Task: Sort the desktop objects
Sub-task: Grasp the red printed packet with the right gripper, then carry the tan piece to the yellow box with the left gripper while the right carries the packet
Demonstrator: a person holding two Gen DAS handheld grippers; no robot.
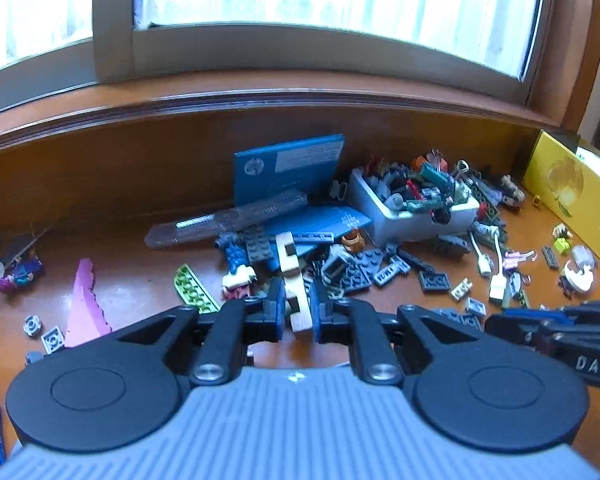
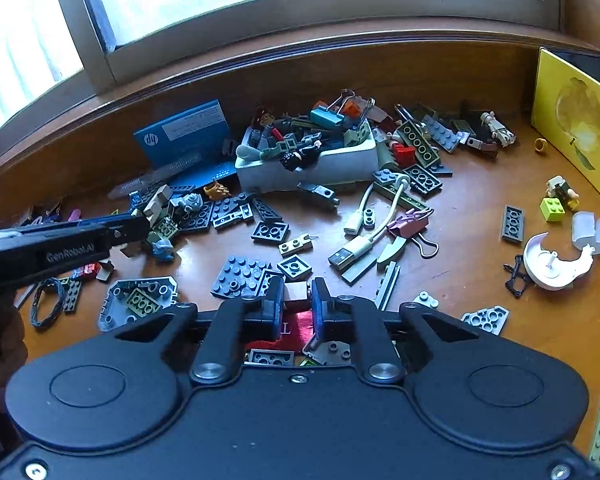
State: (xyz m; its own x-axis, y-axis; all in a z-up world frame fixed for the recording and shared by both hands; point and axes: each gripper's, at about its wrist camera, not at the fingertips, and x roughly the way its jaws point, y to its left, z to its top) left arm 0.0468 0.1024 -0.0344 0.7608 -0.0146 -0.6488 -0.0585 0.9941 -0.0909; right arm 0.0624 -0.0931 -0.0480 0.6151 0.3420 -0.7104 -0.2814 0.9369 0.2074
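My left gripper (image 1: 296,308) is shut on a pale notched wooden piece (image 1: 290,260) that sticks out forward past the blue pads, over a heap of grey bricks. In the right wrist view the same left gripper (image 2: 142,224) reaches in from the left with the wooden piece (image 2: 160,200) at its tip. My right gripper (image 2: 296,296) is shut on a small pale block (image 2: 296,293), low over the brown desk (image 2: 460,208) and beside a dark studded plate (image 2: 240,276). The right gripper (image 1: 500,322) also shows side-on at the right edge. A white bin (image 1: 412,224) (image 2: 340,166) stands behind, heaped with small parts.
A yellow box (image 2: 572,120) stands at the right edge and a blue printed card (image 2: 184,132) leans on the back wall. A white USB cable (image 2: 364,236), binder clips, a pink foam scrap (image 1: 84,304) and a red foil wrapper (image 2: 300,334) lie among scattered bricks.
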